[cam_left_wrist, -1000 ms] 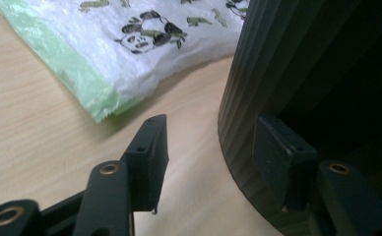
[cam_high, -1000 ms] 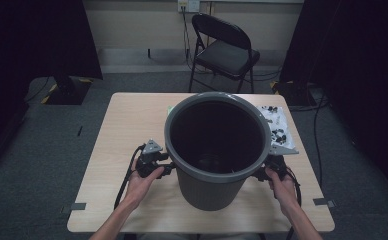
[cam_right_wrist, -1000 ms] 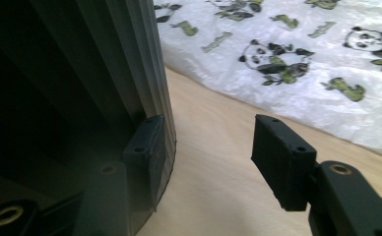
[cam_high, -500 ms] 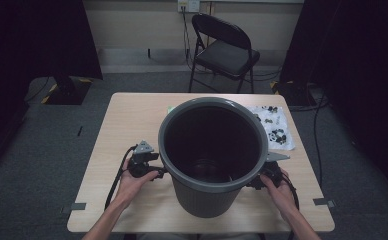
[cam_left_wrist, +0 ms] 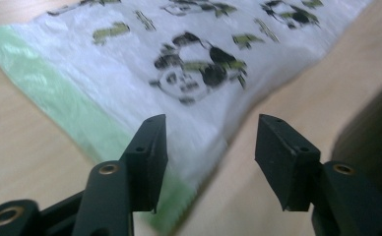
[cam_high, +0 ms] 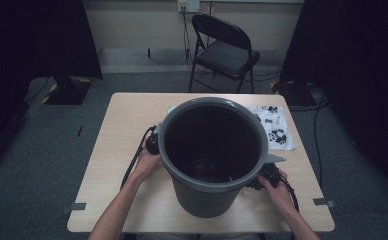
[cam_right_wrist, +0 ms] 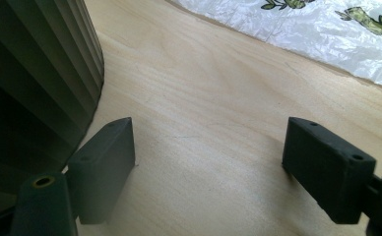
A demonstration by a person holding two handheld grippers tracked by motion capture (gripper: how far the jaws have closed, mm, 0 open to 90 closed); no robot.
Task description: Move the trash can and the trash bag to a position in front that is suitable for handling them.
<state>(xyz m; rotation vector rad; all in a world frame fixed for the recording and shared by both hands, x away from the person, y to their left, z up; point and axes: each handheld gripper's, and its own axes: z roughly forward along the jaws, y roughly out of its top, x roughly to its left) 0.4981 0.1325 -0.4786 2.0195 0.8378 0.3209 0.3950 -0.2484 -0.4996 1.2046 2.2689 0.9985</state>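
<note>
Claws (cam_right_wrist: 208,167) open beside ribbed grey bin (cam_high: 202,197), crinkly printed bag (cam_left_wrist: 194,64).

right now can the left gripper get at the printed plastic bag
Probably yes. The left gripper points at the plastic bag with jaws apart and nothing between them; the bag lies flat on the table, with the bin off to one side.

Bin (cam_high: 214,155) stands upright at the near middle of the bench (cam_high: 127,115). Printed plastic bag (cam_high: 274,127) lies flat behind it to the right. Folding chair (cam_high: 224,50) stands on the floor beyond the bench.
</note>
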